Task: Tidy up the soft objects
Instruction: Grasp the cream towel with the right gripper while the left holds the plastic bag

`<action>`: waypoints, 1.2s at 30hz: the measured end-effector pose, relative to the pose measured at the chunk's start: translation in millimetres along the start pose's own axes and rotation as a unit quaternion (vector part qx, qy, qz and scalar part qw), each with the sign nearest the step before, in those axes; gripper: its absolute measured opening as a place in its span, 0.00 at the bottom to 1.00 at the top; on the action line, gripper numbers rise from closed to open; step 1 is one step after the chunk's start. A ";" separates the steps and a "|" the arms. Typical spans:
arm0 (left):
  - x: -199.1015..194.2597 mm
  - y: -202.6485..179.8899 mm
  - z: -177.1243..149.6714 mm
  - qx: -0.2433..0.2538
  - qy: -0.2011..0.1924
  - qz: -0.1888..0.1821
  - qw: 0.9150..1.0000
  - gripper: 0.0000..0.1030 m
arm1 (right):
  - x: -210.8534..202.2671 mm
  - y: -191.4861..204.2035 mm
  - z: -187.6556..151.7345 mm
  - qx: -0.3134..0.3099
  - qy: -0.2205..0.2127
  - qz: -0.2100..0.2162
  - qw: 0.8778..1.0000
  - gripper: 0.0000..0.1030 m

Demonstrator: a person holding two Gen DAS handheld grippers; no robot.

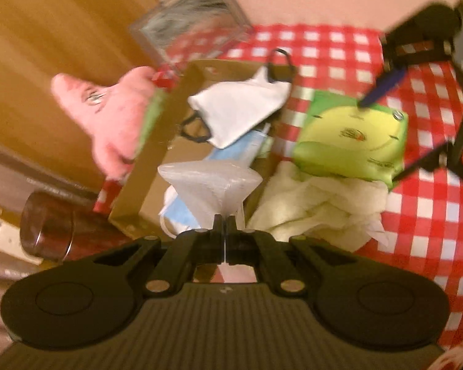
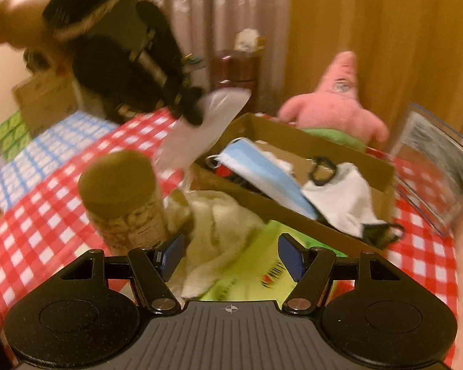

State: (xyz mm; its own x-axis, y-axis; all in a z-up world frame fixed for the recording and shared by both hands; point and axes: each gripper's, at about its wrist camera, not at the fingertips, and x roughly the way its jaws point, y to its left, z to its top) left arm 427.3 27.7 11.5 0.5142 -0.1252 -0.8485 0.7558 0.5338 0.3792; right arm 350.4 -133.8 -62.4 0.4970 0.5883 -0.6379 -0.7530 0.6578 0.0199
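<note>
My left gripper (image 1: 224, 220) is shut on a clear plastic bag (image 1: 208, 178) and holds it over the near end of the cardboard box (image 1: 157, 141). In the right wrist view the left gripper (image 2: 185, 108) carries the bag (image 2: 200, 129) above the box (image 2: 296, 141). The box holds a white mask (image 1: 240, 104) and a blue mask (image 1: 234, 151). My right gripper (image 2: 231, 256) is open over a cream towel (image 2: 219, 225) and a green tissue pack (image 2: 256, 277). The towel (image 1: 321, 203) and pack (image 1: 352, 138) lie right of the box.
A pink starfish plush (image 2: 336, 98) sits behind the box. A jar with a tan lid (image 2: 123, 194) stands left of the towel. A clear case (image 2: 438, 160) stands at the right. The red checked cloth (image 2: 46, 209) covers the table.
</note>
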 end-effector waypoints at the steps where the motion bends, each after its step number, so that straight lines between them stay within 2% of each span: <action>1: -2.9 5.1 -3.4 -0.011 -0.004 0.004 1.000 0.01 | 5.8 3.1 1.6 -0.012 0.006 0.002 1.000 0.66; 4: -11.7 17.0 -12.8 -0.032 -0.011 0.025 0.999 0.01 | 25.8 11.8 7.1 -0.054 0.029 0.019 0.998 0.66; 8: -18.9 28.4 -26.4 -0.049 -0.016 0.037 0.998 0.01 | 55.3 23.5 11.7 -0.114 0.056 0.019 0.992 0.66; 14: -20.1 29.7 -41.9 -0.060 -0.025 0.030 0.997 0.01 | 94.2 27.3 15.4 -0.182 0.095 0.025 0.978 0.66; 27: 2.0 28.6 -64.7 -0.079 -0.027 0.007 0.997 0.01 | 158.6 12.5 24.2 -0.225 0.200 0.044 0.953 0.66; 30: 7.3 27.3 -69.5 -0.079 -0.024 0.002 0.997 0.01 | 169.8 13.6 21.5 -0.239 0.215 0.036 0.946 0.66; 33: 11.1 25.5 -72.8 -0.078 -0.020 -0.003 0.997 0.01 | 175.5 12.6 19.9 -0.234 0.224 0.039 0.945 0.65; 35: 12.0 24.9 -74.6 -0.080 -0.019 -0.006 0.997 0.01 | 177.4 12.5 18.8 -0.232 0.226 0.043 0.945 0.60; 36: 12.1 24.6 -75.0 -0.081 -0.018 -0.006 0.997 0.01 | 178.1 14.1 18.8 -0.232 0.226 0.047 0.945 0.49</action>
State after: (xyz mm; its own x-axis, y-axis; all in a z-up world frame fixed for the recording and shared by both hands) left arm 421.6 102.0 -17.1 0.5219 -0.1619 -0.8375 0.6883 0.6599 0.3014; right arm 436.4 -10.9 -161.2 0.2624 0.3031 -0.9161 -0.9447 0.2742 -0.1799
